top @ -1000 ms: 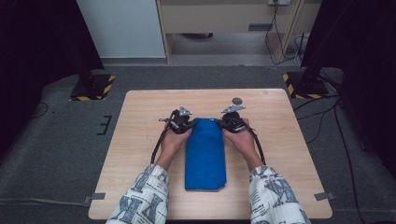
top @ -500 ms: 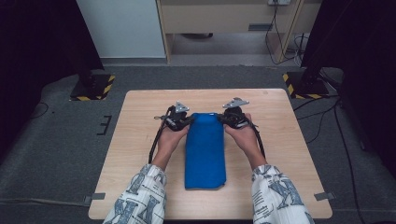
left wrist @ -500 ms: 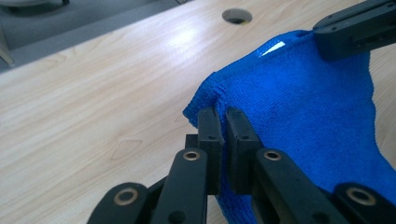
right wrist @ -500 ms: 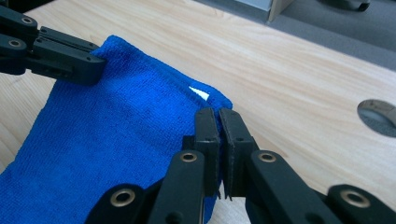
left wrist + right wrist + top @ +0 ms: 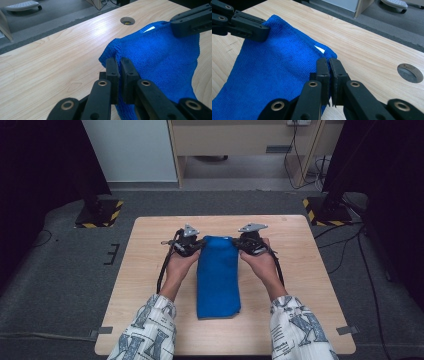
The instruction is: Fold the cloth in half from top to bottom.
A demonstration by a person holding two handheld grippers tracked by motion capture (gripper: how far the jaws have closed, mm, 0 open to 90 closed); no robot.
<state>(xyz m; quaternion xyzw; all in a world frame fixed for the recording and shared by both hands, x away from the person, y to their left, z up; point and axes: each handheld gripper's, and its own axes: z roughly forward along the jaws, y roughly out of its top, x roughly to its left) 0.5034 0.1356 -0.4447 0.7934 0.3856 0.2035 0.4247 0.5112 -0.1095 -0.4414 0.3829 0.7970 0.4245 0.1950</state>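
Left gripper [image 5: 186, 244]: jaws clamped on the far left corner of the blue towel [image 5: 218, 275], the terry cloth pinched between the pads so it lifts with the hand.
Blue towel: a folded strip stretched between both pairs of jaws at its far edge; the near end trails on the counter [image 5: 295, 270], probably for folding it toward the person.
Right gripper [image 5: 251, 242]: jaws clamped on the far right corner, level with the other pair, keeping the edge taut.
White tag [image 5: 320, 49]: just beyond the right jaws.
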